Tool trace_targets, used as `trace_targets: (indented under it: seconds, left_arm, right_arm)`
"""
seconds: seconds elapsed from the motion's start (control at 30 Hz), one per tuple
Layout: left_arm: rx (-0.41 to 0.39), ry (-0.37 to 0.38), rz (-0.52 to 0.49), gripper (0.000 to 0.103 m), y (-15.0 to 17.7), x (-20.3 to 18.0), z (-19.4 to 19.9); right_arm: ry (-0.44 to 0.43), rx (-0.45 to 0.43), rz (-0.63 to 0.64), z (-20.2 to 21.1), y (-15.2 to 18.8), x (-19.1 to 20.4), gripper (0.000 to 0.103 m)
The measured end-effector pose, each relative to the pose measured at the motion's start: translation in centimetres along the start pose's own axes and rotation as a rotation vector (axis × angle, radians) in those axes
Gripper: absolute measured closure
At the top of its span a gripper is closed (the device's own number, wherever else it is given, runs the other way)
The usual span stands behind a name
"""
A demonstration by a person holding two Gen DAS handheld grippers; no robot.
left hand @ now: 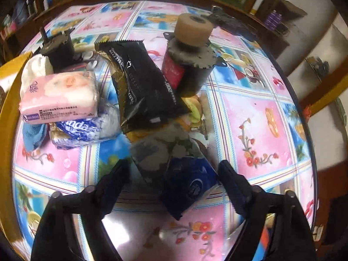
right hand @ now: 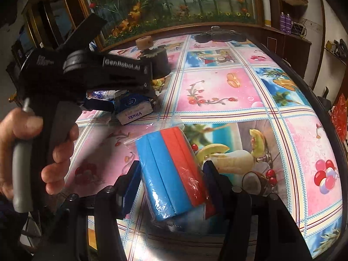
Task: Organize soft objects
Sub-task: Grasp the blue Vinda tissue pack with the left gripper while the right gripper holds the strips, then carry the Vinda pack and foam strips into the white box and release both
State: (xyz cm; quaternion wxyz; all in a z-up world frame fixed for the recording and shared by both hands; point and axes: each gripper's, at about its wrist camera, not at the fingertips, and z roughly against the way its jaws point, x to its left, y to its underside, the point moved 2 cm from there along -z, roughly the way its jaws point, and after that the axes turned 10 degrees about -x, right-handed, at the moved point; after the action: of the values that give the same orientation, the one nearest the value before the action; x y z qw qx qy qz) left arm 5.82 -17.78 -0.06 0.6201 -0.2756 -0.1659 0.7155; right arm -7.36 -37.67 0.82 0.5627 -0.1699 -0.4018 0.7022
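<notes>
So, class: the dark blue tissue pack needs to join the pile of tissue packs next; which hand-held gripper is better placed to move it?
Left: the left hand-held gripper already straddles the dark blue tissue pack, while the right holds the sponge pack.

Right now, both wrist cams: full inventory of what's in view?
Tablecloth: one, pink and blue fruit print, covers the round table.
Pink tissue pack: one, pink and white, far left, stacked on other packs.
Vinda pack: one, blue and white, under the pink one.
Black wipes pouch: one, black and gold, centre, lying tilted.
Dark blue tissue pack: one, navy, between the left gripper's fingers; contact unclear.
Sponge pack: one, blue and red in clear wrap, between the right gripper's fingers.
Motors: two, dark grey, rear of table; one carries a tan roller.
Blue cloth: one, left edge.
Left gripper: black, jaws apart.
Right gripper: black, closed on the sponge pack.
Hand: one, holding the left gripper's handle.
</notes>
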Motion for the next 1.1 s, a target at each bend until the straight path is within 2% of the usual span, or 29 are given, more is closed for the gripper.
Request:
trace_targets:
  seconds: [0.03, 0.2, 0.33, 0.43, 0.5, 0.57, 0.6, 0.67, 0.77, 0.87, 1.03, 1.1]
  left_arm:
    - [-0.016, 0.006, -0.019, 0.037, 0.4, 0.3, 0.5]
    - [-0.025, 0.083, -0.027, 0.039, 2.9, 4.4, 3.3]
    - [-0.019, 0.110, -0.023, 0.039, 4.5, 7.1, 5.2]
    - [-0.036, 0.102, -0.048, 0.039, 5.2, 7.9, 5.7]
    - [-0.055, 0.099, -0.073, 0.038, 5.4, 7.6, 5.7]
    - [-0.066, 0.111, -0.077, 0.039, 5.6, 7.6, 5.9]
    - [-0.068, 0.137, -0.070, 0.039, 5.7, 7.7, 6.0]
    - [-0.073, 0.188, -0.048, 0.040, 5.9, 7.8, 6.5]
    - [-0.104, 0.230, -0.027, 0.041, 5.8, 8.0, 7.8]
    - [-0.139, 0.256, -0.009, 0.041, 5.4, 8.6, 9.6]
    - [-0.230, 0.292, 0.010, 0.040, 4.4, 10.5, 14.3]
    - [-0.268, 0.294, 0.016, 0.040, 4.0, 11.7, 16.3]
  right_arm:
    - [0.000, -0.001, 0.000, 0.0, 0.0, 0.0, 0.041]
    - [0.012, 0.001, 0.014, -0.1, 0.0, 0.2, 0.041]
    - [0.058, 0.022, 0.073, -0.4, 0.0, 1.2, 0.040]
    - [0.068, 0.058, 0.118, -1.0, -0.1, 1.9, 0.030]
    - [0.074, 0.100, 0.164, -1.5, 0.0, 2.6, 0.015]
    - [0.097, 0.105, 0.203, -1.6, 0.3, 3.1, 0.015]
    - [0.089, 0.106, 0.202, -1.5, 0.3, 3.2, 0.024]
    - [0.087, 0.105, 0.192, -1.2, -0.1, 3.2, 0.053]
    - [0.008, 0.088, 0.060, -0.4, -1.3, 2.4, 0.053]
    - [-0.038, 0.049, 0.007, 0.4, -2.6, 3.0, 0.053]
    - [-0.126, -0.004, -0.022, 1.0, -4.9, 5.9, 0.053]
    - [-0.192, -0.019, -0.027, 1.0, -6.0, 7.8, 0.053]
